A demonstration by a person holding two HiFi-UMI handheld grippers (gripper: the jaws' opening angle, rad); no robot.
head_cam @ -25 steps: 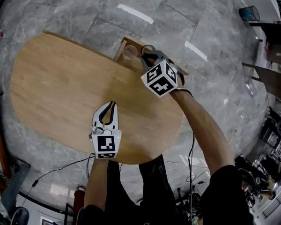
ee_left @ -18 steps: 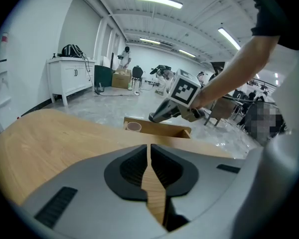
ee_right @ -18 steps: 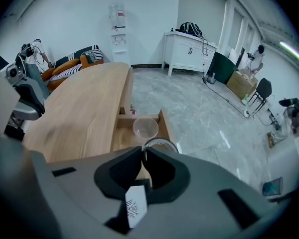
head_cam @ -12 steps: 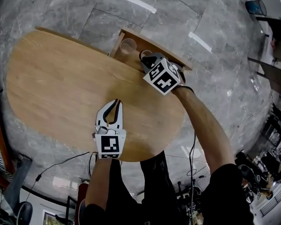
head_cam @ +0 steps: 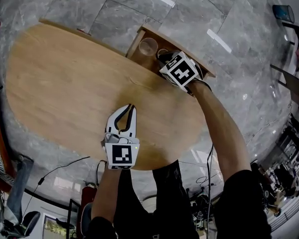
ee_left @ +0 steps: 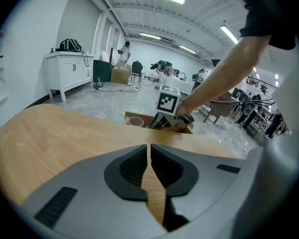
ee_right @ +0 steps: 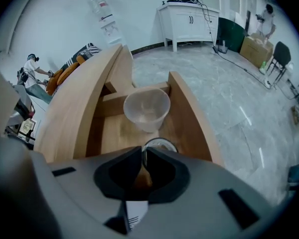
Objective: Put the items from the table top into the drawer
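R gripper (ee_right: 142, 156) pinching dark-rimmed cup (ee_right: 162, 144) in drawer (ee_right: 189, 114), by clear plastic cup (ee_right: 146, 108), L gripper (ee_left: 149, 153) jaws together, empty

Right gripper view: second cup (ee_right: 160, 143) mostly hidden behind right gripper (ee_right: 143, 156) body, only a rim arc shows, pinched at the jaw tips. Head view: marker cube (head_cam: 180, 69) covers those jaws; table top (head_cam: 65, 83) hides the near part of the drawer (head_cam: 135, 45).
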